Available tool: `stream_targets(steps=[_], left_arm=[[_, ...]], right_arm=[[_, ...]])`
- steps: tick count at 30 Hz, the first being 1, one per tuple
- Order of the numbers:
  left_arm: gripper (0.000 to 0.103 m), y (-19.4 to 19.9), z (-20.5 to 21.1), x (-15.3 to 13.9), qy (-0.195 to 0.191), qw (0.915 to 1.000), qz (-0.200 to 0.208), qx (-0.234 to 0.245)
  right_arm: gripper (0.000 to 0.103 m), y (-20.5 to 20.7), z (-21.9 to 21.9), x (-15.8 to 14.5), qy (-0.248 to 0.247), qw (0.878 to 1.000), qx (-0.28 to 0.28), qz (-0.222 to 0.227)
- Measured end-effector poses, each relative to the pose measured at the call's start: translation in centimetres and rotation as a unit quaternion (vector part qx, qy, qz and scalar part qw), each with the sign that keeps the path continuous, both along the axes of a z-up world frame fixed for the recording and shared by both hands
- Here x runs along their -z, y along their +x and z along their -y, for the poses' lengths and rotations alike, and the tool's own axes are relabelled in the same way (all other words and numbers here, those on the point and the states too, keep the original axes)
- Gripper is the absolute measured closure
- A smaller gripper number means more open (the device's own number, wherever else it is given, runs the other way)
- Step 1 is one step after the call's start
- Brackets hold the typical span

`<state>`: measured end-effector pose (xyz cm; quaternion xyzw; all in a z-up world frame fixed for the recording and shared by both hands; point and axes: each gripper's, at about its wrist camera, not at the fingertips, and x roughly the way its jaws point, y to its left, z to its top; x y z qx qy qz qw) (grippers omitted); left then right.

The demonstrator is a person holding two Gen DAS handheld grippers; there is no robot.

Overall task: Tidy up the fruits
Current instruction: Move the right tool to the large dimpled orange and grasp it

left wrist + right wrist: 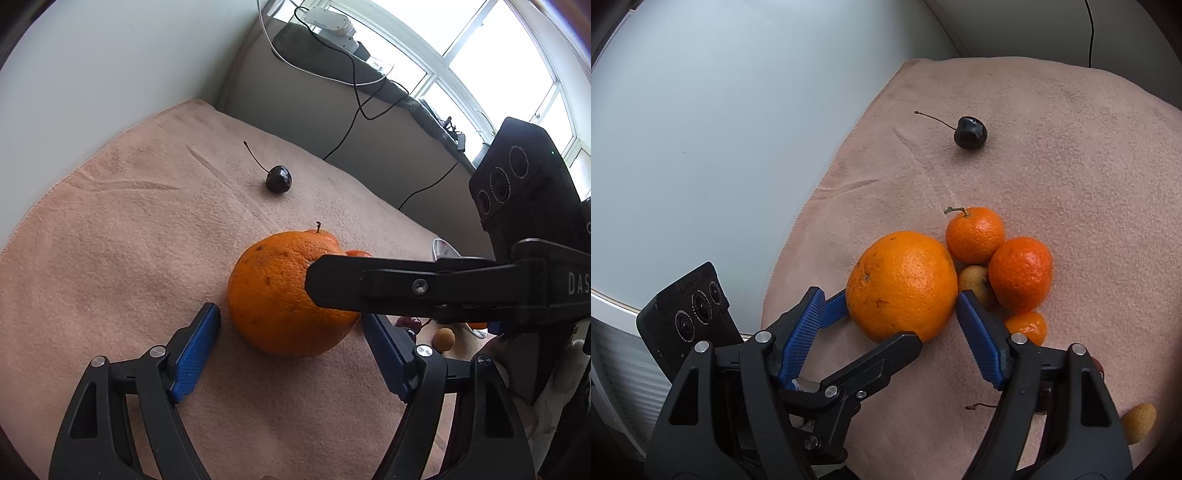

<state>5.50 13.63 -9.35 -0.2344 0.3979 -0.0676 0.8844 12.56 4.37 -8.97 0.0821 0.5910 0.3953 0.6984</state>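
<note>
A large orange lies on a pink towel. My left gripper is open around its near side; the left pad stands clear of the peel and the right pad is close to it. My right gripper is also open with the orange between its tips, and a gap shows at its left pad. One right finger crosses the orange in the left wrist view. A dark cherry lies farther off.
Two mandarins, a smaller one and a small tan fruit crowd the orange's right side. Another tan fruit lies at the right. The towel's edge meets a white tabletop. Cables hang beyond the towel.
</note>
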Motion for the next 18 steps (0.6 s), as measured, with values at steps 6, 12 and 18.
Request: stream_targets(steps=[6, 12, 18], left_arm=[[0.026, 0.49, 0.15, 0.19, -0.002, 1.0000, -0.006, 0.004], [0.027, 0.55, 0.41, -0.07, 0.004, 1.0000, -0.002, 0.003], [0.027, 0.45, 0.83, -0.27, 0.016, 0.9999, 0.004, 0.002]], right_arm=[[0.030, -0.03, -0.44, 0.31, -0.002, 1.000, -0.005, 0.003], [0.030, -0.44, -0.59, 0.21, -0.012, 1.000, -0.012, 0.017], [0.030, -0.80, -0.43, 0.07, -0.017, 0.999, -0.017, 0.026]])
